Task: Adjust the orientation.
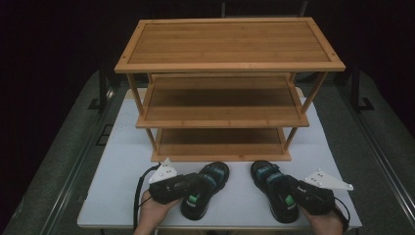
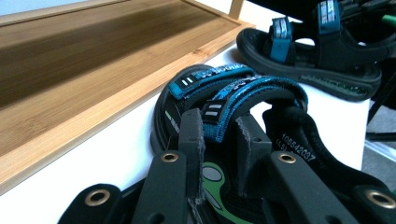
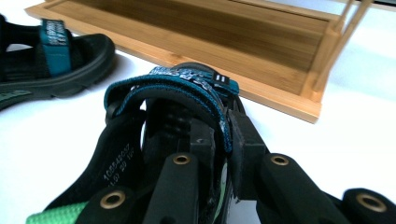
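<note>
**Both sandals gripped, rack not loaded yet**

Progress: the two sandals are on the white table [image 1: 117,171], in front of the bamboo shoe rack [image 1: 230,63]. All three shelves of the rack have no shoe on them, so the placing part is not done. My judgement: the grasp step is about finished, and lift + put on a shelf is what is left, probably the bottom shelf [image 1: 220,144], which is nearest.

Left gripper [image 1: 195,185]: jaws narrow, closed on the blue strap of the left sandal [image 1: 204,188]. In the left gripper view the strap [image 2: 219,114] goes between the two pads [image 2: 191,135], and the pads press it from both sides. The sole is under the fingers and rests on the table.

Right gripper [image 1: 288,188]: same state, jaws narrow and pinching the strap of the right sandal [image 1: 274,188]. In the right gripper view the strap [image 3: 224,126] is squeezed between the pads [image 3: 203,137], with the toe of the sandal ahead of the fingers, pointing to the rack edge.

The other sandal lies well to the side of each gripper, apart.
</note>
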A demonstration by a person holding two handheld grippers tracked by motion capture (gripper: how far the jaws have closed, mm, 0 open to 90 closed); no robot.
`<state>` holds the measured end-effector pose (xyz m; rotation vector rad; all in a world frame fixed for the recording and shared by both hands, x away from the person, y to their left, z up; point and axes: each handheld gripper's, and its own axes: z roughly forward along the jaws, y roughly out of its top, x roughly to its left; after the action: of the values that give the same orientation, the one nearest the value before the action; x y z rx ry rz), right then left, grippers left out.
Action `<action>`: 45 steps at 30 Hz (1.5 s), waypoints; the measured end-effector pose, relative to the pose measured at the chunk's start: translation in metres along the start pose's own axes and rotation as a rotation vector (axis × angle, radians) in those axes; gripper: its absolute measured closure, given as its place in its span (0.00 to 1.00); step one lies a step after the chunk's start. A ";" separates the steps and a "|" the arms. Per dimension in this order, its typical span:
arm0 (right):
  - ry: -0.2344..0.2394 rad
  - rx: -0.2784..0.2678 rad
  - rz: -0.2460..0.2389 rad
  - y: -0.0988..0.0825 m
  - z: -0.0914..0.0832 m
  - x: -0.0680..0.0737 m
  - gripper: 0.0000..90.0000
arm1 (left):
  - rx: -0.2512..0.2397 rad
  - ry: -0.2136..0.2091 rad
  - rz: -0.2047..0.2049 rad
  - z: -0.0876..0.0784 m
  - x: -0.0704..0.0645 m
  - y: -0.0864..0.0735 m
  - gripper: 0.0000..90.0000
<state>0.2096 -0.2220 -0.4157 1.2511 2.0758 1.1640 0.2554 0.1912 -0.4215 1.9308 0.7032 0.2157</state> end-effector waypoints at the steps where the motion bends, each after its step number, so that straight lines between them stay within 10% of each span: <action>1: 0.005 -0.003 -0.003 0.000 0.000 0.002 0.90 | -0.007 -0.002 -0.006 -0.001 0.000 0.000 0.84; 24: 0.030 -0.093 -0.021 0.012 -0.006 0.019 0.90 | -0.100 0.053 -0.024 -0.014 0.007 0.007 0.84; 45: -0.039 -0.129 -0.085 0.044 0.036 0.030 0.90 | -0.165 0.157 -0.022 0.019 0.018 0.024 0.84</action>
<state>0.2422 -0.1702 -0.3971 1.1071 1.9721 1.2043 0.2872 0.1790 -0.4125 1.7608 0.7849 0.4032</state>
